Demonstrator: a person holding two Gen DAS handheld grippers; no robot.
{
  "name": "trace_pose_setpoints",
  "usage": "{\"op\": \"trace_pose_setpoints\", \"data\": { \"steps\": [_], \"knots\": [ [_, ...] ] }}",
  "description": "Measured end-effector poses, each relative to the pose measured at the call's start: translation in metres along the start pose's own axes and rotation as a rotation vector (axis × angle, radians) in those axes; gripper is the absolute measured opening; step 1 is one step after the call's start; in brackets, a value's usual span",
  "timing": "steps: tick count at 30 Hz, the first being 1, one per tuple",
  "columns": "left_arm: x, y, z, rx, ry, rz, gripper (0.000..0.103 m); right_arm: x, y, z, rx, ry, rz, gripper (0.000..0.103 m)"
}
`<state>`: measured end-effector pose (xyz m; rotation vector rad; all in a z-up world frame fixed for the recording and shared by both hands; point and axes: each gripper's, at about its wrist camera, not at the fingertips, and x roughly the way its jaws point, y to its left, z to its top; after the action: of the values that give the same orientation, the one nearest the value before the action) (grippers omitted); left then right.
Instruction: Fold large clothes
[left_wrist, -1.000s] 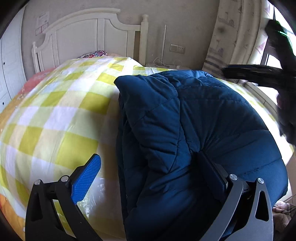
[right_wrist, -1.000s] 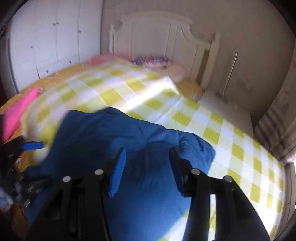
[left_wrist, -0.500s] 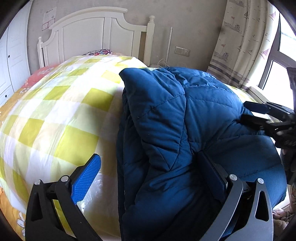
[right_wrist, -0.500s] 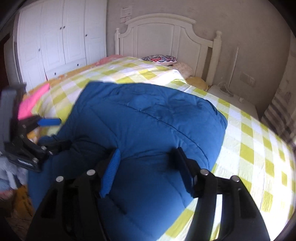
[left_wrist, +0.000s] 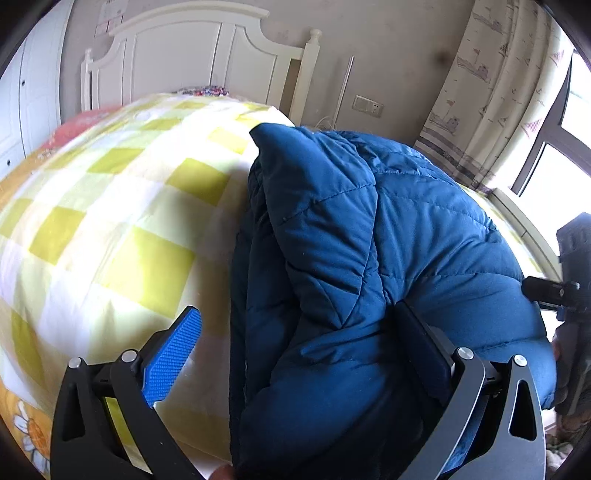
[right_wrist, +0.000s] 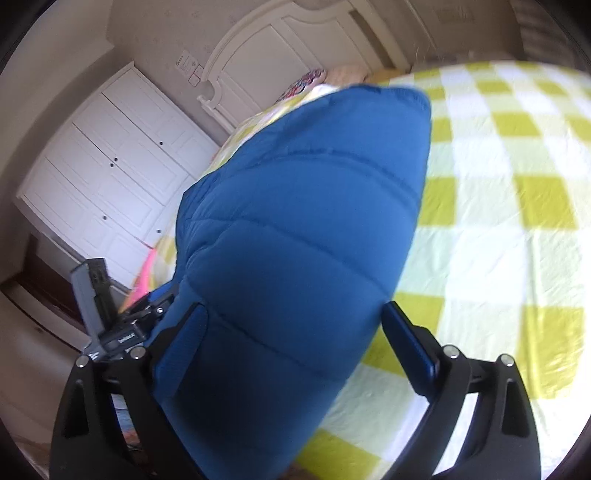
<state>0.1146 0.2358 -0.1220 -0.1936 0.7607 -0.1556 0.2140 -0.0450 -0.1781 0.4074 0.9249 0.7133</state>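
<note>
A dark blue quilted puffer jacket (left_wrist: 369, 258) lies folded on the yellow-and-white checked bed cover (left_wrist: 110, 229). My left gripper (left_wrist: 295, 350) is open at the jacket's near left edge; its right finger (left_wrist: 424, 347) presses into the fabric and its blue-padded left finger (left_wrist: 173, 354) is over the cover. My right gripper (right_wrist: 291, 339) is open and straddles the jacket's (right_wrist: 303, 229) near right end, with one finger on each side. The right gripper also shows at the right edge of the left wrist view (left_wrist: 569, 295). The left gripper shows at the left of the right wrist view (right_wrist: 110, 317).
A white headboard (left_wrist: 184, 55) stands at the far end of the bed. A curtain (left_wrist: 491, 92) and window (left_wrist: 565, 147) are on the right. White wardrobe doors (right_wrist: 110, 177) stand beyond the bed's left side. A pink cloth (right_wrist: 144, 273) lies at the bed's left edge.
My right gripper has dropped from above the jacket down to its near right end and now straddles it, tilted. My left gripper has stayed at the jacket's left edge.
</note>
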Motion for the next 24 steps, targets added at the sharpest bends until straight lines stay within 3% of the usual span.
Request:
{"op": "trace_pose_setpoints", "data": {
  "steps": [5,8,9,19,21,23,24],
  "knots": [
    [0.005,0.014,-0.004,-0.088,0.051,-0.093,0.099,0.003,0.004,-0.002,-0.005,0.016,0.009,0.101],
    [0.018,0.038,-0.011,-0.247,0.151,-0.262,0.099,0.004,0.005,0.001,-0.005,0.024,0.008,0.101],
    [0.017,0.042,-0.013,-0.261,0.148,-0.284,0.099,0.003,0.005,0.001,-0.006,0.029,0.007,0.101],
    [0.017,0.029,-0.013,-0.197,0.143,-0.273,0.099,0.026,0.008,0.005,-0.023,0.054,0.005,0.101],
    [0.021,0.027,-0.01,-0.187,0.177,-0.353,0.097,0.025,0.014,0.002,-0.076,0.02,-0.013,0.093],
    [0.02,0.019,-0.008,-0.174,0.171,-0.358,0.09,0.019,0.018,-0.002,-0.128,-0.021,-0.036,0.075],
    [0.017,0.015,-0.008,-0.161,0.159,-0.352,0.083,0.017,0.019,-0.003,-0.14,-0.033,-0.043,0.072]
  ]
}}
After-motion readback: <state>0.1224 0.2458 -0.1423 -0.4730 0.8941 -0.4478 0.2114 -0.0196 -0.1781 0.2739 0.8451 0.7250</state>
